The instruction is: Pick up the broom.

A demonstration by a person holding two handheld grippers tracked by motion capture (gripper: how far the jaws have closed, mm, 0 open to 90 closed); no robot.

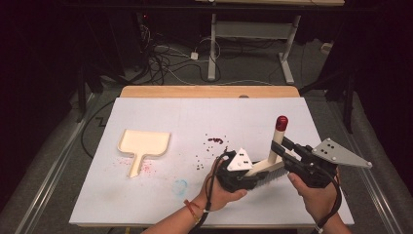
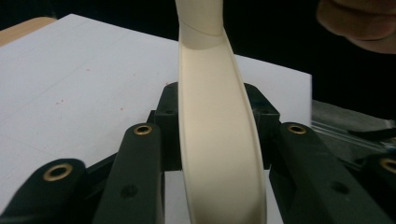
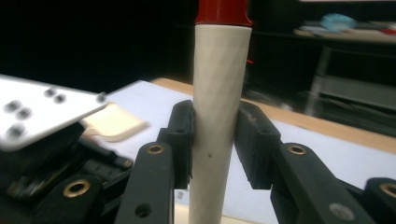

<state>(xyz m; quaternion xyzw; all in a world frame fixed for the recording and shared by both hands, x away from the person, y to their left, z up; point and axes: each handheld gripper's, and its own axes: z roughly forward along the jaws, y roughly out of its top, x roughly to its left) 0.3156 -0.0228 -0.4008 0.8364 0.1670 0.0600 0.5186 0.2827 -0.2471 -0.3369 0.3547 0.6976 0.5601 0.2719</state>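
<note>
- we see a cream brush with a red-capped handle and dark bristles, raised above the white table.
- our left gripper clamps its flat base.
- our right gripper pinches its round handle.

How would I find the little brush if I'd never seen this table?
Look at the white table, near its front right corner, where two hands meet. The brush is held between the left gripper and right gripper. Unlike the flat cream dustpan lying further left, it has a red-tipped handle sticking up.
</note>
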